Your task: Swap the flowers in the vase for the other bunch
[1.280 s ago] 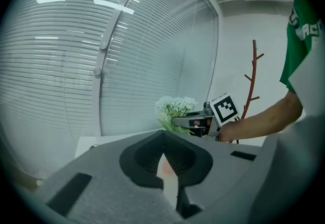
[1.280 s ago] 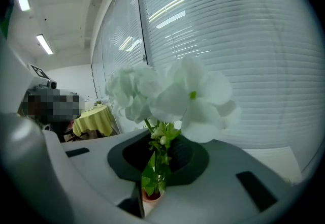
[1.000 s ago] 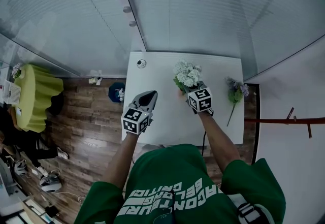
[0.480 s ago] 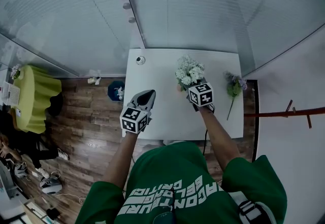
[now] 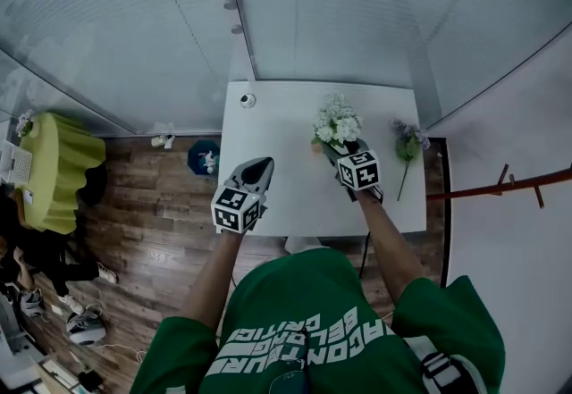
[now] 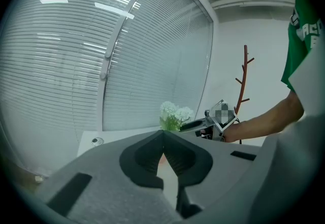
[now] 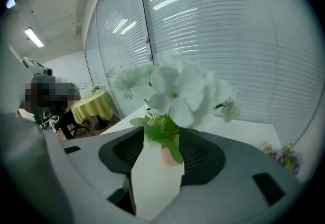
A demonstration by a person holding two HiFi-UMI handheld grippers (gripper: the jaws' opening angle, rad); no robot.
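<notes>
Two bunches of flowers are sharing the white table [image 5: 286, 200]. White flowers [image 5: 337, 126] with green leaves are standing upright in a small pink vase [image 7: 170, 156] near the table's middle. A purple bunch [image 5: 407, 144] on a long thin stem is lying flat by the table's right edge, well apart from the vase. The right gripper [image 5: 332, 149] is pointing down at the vase from the person's side. Its jaws have just been opening and are standing wide, with the pink vase and the lower leaves showing between them and the pads pressing on neither. In the right gripper view the white petals are crowding the space above the jaws, rounded, clustered and blurred by closeness, while the purple bunch is showing small at the lower right. The left gripper [image 5: 257, 171] is hovering over the table's near left part, its jaws closed together with nothing between them. A small round object [image 5: 248, 100] is sitting near the table's far left corner.
</notes>
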